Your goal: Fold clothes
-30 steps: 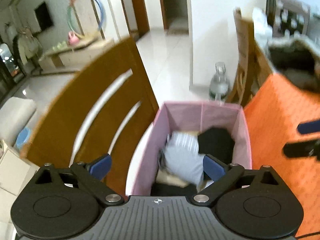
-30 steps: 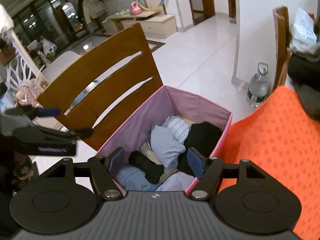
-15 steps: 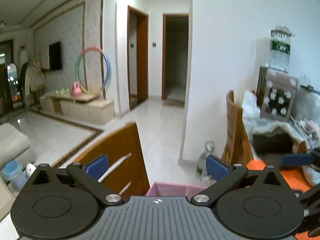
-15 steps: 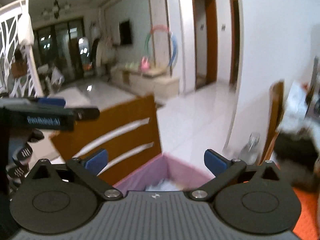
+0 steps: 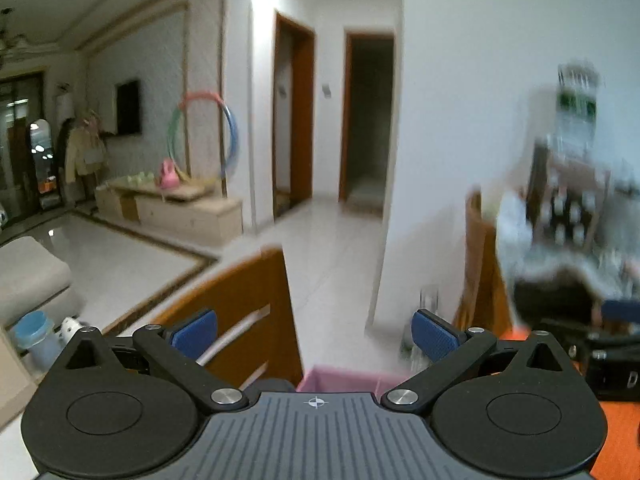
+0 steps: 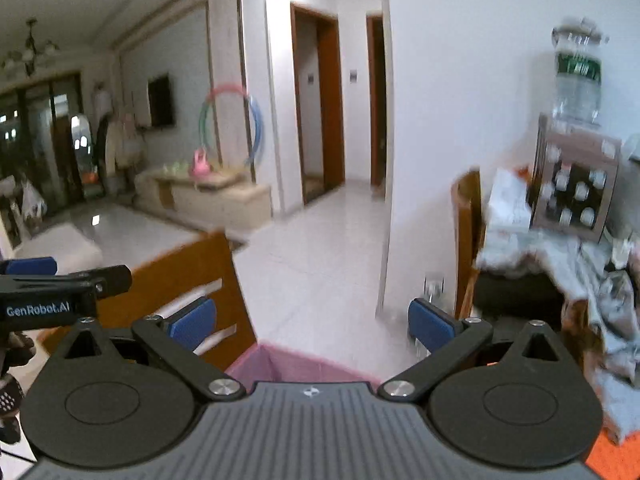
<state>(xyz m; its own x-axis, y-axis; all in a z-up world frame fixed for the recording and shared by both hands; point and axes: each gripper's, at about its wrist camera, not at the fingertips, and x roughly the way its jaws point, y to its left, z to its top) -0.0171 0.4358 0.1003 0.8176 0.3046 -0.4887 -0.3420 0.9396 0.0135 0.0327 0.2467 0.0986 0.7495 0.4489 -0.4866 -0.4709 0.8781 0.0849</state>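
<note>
My left gripper (image 5: 314,334) is open and empty, raised and pointing across the room. My right gripper (image 6: 312,326) is also open and empty, held level beside it. Only the far rim of the pink fabric laundry bin (image 5: 348,376) shows low in the left wrist view, and its rim (image 6: 296,362) shows in the right wrist view; the clothes inside are hidden. The left gripper shows at the left edge of the right wrist view (image 6: 60,292). The right gripper shows at the right edge of the left wrist view (image 5: 616,336).
A wooden chair back (image 5: 236,312) stands left of the bin. The orange tablecloth (image 5: 616,432) is at the right, with a cluttered pile of fabric (image 6: 560,264), a box (image 6: 576,184) and a water bottle (image 6: 578,76) behind it. A second chair (image 6: 466,232) stands by the wall.
Both grippers have tilted up from looking down into the pink bin to looking across the room. The clothes in the bin have dropped out of view. Both stay open.
</note>
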